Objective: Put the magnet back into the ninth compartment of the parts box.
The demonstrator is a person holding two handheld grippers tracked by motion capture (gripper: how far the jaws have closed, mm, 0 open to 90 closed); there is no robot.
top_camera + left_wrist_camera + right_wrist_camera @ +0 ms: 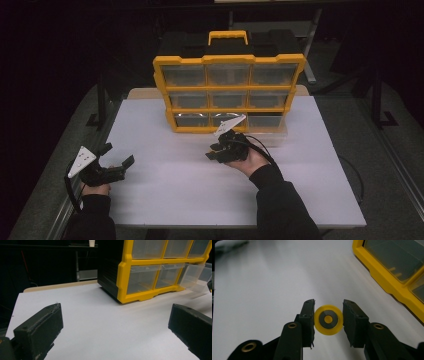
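Desk (pixel 165 195), white, with a yellow organizer (pixel 228 92) of clear drawers standing upright at its far side. Its lower right drawer (pixel 197 277) is pulled out. The right hand-held gripper (pixel 328 320), just in front of the organizer, grips a small yellow wheel (pixel 328 320) with a dark ring between its jaws. The left hand-held gripper (pixel 116 159) hovers near the desk's left edge, jaws wide apart, holding nothing.
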